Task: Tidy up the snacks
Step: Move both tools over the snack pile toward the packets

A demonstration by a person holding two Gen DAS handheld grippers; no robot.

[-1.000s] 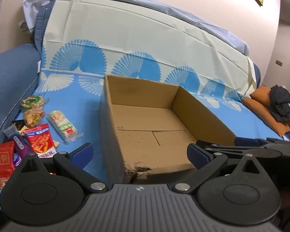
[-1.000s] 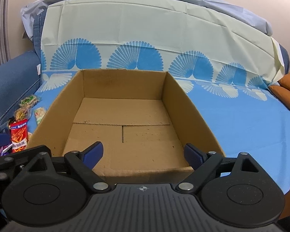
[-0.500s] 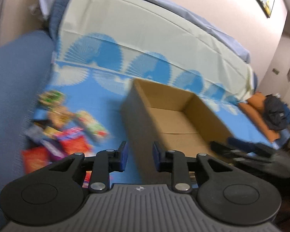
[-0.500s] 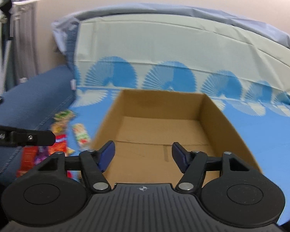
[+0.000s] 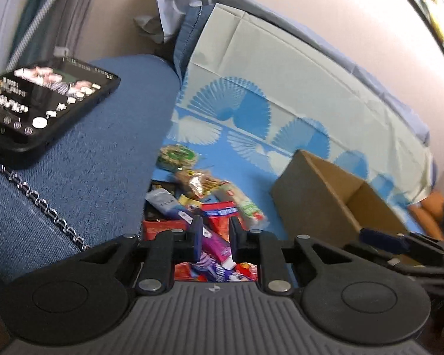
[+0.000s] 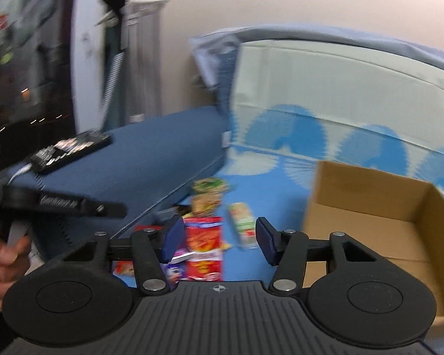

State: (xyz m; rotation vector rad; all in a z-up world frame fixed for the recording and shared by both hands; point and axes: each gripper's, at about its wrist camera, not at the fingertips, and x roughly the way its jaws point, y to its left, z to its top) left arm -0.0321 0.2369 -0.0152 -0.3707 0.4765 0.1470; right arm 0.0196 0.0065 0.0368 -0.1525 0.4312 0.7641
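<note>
A heap of snack packets lies on the blue cover beside the sofa arm. It includes a red packet (image 5: 222,216) (image 6: 204,236), a white-and-green packet (image 5: 242,204) (image 6: 242,227), a golden packet (image 5: 201,182) and a round green one (image 5: 177,155) (image 6: 211,185). My left gripper (image 5: 215,236) hovers over the heap, its jaws closing to a narrow gap; a purple packet (image 5: 214,245) shows behind it, not pinched. My right gripper (image 6: 219,238) is closing too, half wide, with nothing between its fingers. The empty cardboard box (image 5: 325,204) (image 6: 370,216) stands to the right.
A lit phone (image 5: 44,109) (image 6: 71,151) rests on the blue sofa arm (image 5: 88,162) at the left. A person's hand (image 6: 0,260) holds the left tool at the left edge. Orange cushions (image 5: 426,210) lie far right. The sofa back rises behind.
Both views swung left, from the empty box toward the snack heap and sofa arm. Both pairs of jaws narrowed, the left far more than the right.
</note>
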